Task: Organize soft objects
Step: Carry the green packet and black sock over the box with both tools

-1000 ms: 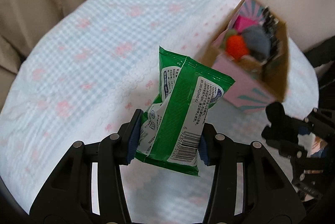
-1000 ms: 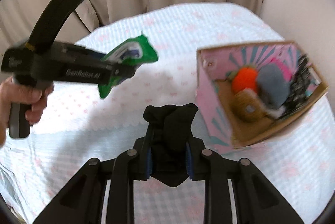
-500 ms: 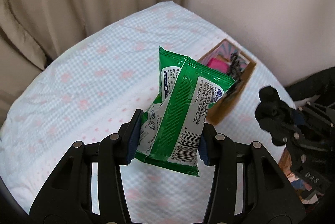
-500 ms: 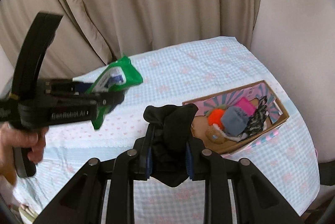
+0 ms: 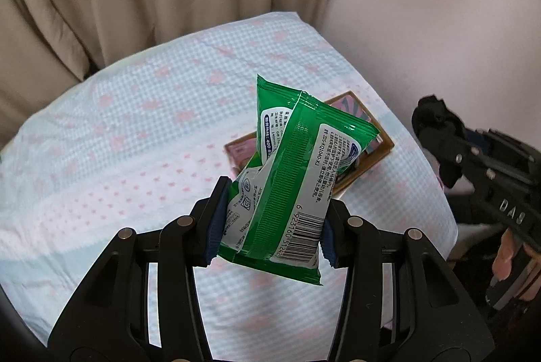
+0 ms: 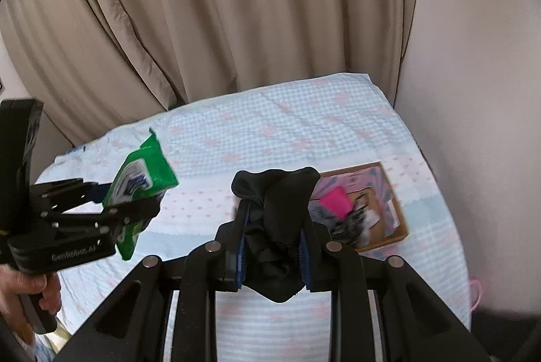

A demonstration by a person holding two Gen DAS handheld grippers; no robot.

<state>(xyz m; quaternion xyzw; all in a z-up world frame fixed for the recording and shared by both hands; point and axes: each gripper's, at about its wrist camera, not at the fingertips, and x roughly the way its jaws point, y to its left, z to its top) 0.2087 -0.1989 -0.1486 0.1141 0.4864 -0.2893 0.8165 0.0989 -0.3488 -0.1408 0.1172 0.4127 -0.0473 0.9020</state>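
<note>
Soft objects in hand number two: a green wipes packet (image 5: 287, 179) and a bundle of black fabric (image 6: 277, 226).

Left tool (image 5: 270, 226): closed on the lower end of the green wipes packet, blue pads pressing both side faces near the barcode. The packet is raised above the bed (image 5: 135, 132), its free upper end pointing toward the cardboard box (image 5: 378, 159). The film dents between the pads, so the packet is judged light and compliant, with a glossy wrap that may slip. A grip across the filled body should hold better than one on the flat sealed edge.

Right tool (image 6: 272, 247): closed narrowly on the black fabric, which bulges above the pads and hangs below them. It appears limp and very light. A grip across the bunched middle is advised, since loose ends may drag on the box rim.

Cardboard box (image 6: 389, 226): sits on the bed near the wall and already holds a pink item (image 6: 334, 203) among grey and dark items.

Visibility limits: the packet covers most of the box in the left view. The fabric hides the box's near corner in the right view. What kind of garment the fabric is cannot be determined. Free space in the box is unclear.
</note>
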